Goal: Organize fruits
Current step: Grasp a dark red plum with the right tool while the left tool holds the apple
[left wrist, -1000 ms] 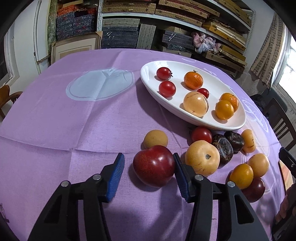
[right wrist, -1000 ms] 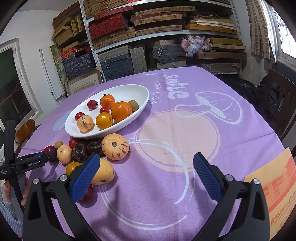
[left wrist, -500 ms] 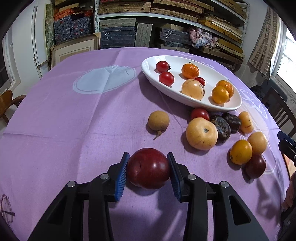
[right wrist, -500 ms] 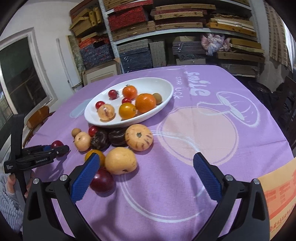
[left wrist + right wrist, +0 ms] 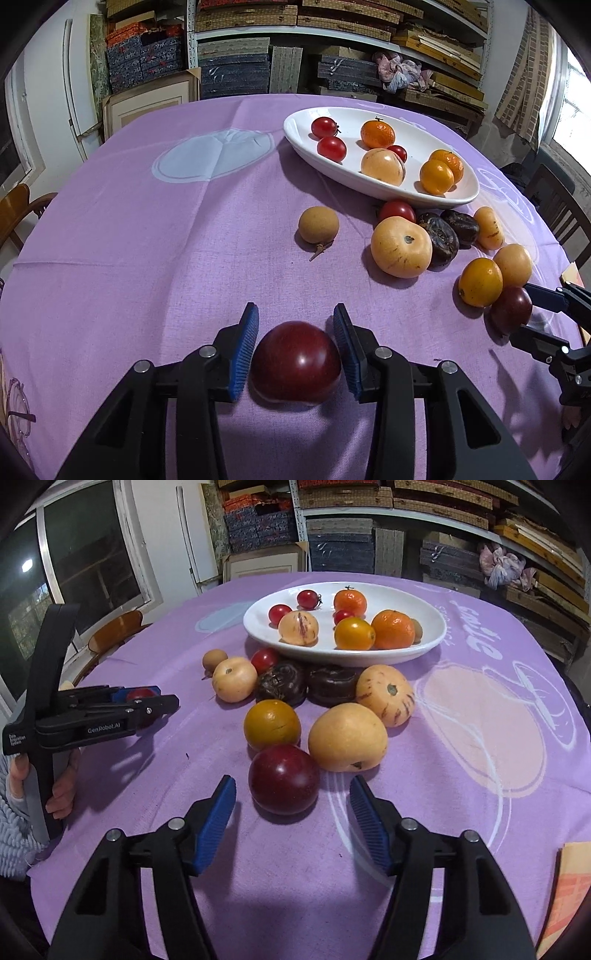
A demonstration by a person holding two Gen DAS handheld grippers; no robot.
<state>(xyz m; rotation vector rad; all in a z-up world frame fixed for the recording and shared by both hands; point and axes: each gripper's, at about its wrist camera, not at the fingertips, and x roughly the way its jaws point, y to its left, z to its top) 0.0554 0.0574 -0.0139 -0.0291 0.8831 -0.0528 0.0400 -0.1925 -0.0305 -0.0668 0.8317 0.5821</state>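
- The left gripper (image 5: 295,350) is clamping a dark red plum (image 5: 295,363) between its fingers, low in the frame on the desk (image 5: 147,240).
- The right gripper (image 5: 291,812), fingers half-narrowed and closing, is straddling a second plum (image 5: 283,778) without touching it; centring it first should stop it rolling.
- Both probably belong in the white dish (image 5: 432,642).

"GenRobot.AI" marks the left gripper (image 5: 147,705); "smile" marks the tablecloth (image 5: 480,635).

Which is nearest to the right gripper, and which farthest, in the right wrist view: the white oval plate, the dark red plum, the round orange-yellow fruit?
1. Dark red plum, just ahead of the right gripper.
2. Round orange-yellow fruit, behind the plum.
3. White oval plate, farthest back.
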